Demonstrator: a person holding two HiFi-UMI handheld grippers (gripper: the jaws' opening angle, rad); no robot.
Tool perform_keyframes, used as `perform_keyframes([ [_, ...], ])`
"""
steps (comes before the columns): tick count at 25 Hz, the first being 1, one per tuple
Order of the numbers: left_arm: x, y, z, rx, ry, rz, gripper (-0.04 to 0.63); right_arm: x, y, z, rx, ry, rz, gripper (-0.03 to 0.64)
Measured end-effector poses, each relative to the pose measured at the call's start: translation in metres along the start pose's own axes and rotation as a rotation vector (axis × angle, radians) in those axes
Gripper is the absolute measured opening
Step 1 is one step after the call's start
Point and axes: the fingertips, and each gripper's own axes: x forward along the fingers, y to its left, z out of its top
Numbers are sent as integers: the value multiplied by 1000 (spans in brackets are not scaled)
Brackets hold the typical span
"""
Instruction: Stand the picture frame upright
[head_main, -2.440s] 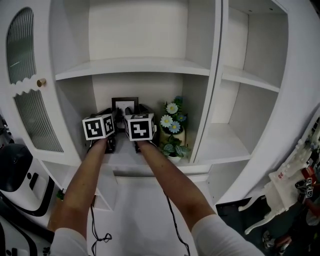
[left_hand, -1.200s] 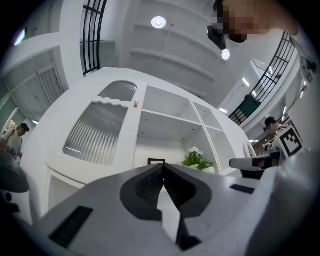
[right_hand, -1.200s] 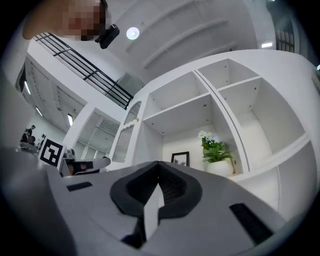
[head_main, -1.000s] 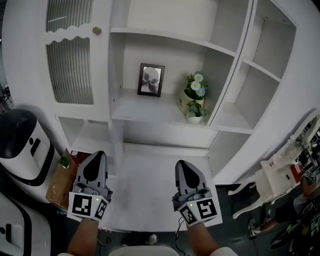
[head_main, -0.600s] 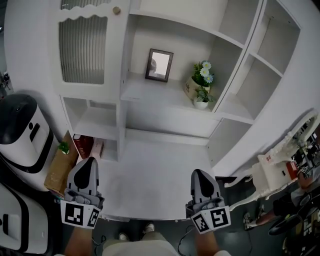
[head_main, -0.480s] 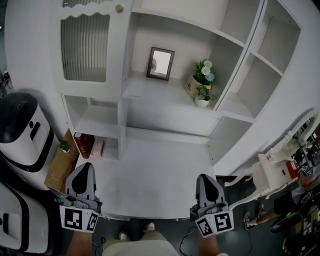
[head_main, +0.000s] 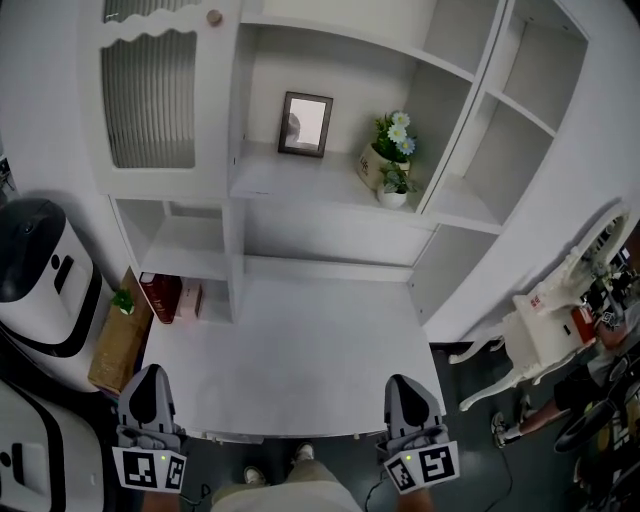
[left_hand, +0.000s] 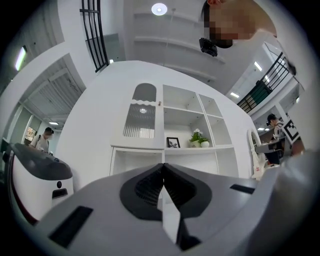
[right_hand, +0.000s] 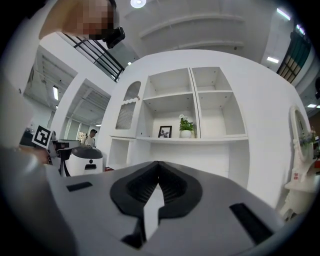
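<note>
On the shelf (head_main: 290, 188) a flower pot (head_main: 374, 166) stands right of the picture frame (head_main: 306, 124); its left is open.

**Counted: the things around two hand-held grippers**

Two grippers – the left gripper (head_main: 150, 372) and the right gripper (head_main: 401, 382) – each carrying one marker cube. One white shelf unit (head_main: 330, 245) stands ahead of both. On its shelf, far ahead and between the grippers, is one picture frame (head_main: 306, 124). Ahead of the right gripper are two potted plants – a cream flower pot (head_main: 372, 166) and a small white pot (head_main: 392, 199). Ahead of the left gripper is one ribbed-glass door (head_main: 148, 100) with one knob (head_main: 213, 17). Outside the left gripper are two machines, a domed white machine (head_main: 40, 270) and a second white machine (head_main: 25, 460), plus one cardboard box (head_main: 112, 350). Outside the right gripper is one white chair (head_main: 545, 335).
</note>
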Motion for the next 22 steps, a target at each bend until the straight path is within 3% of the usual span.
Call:
perform_keyframes([
  [5, -3, 0, -12, -33, 17, 21, 18, 6, 19, -14, 84, 18, 48, 9],
  [22, 11, -30, -19, -78, 12, -75, 18, -8, 13, -5, 86, -7, 6, 9],
])
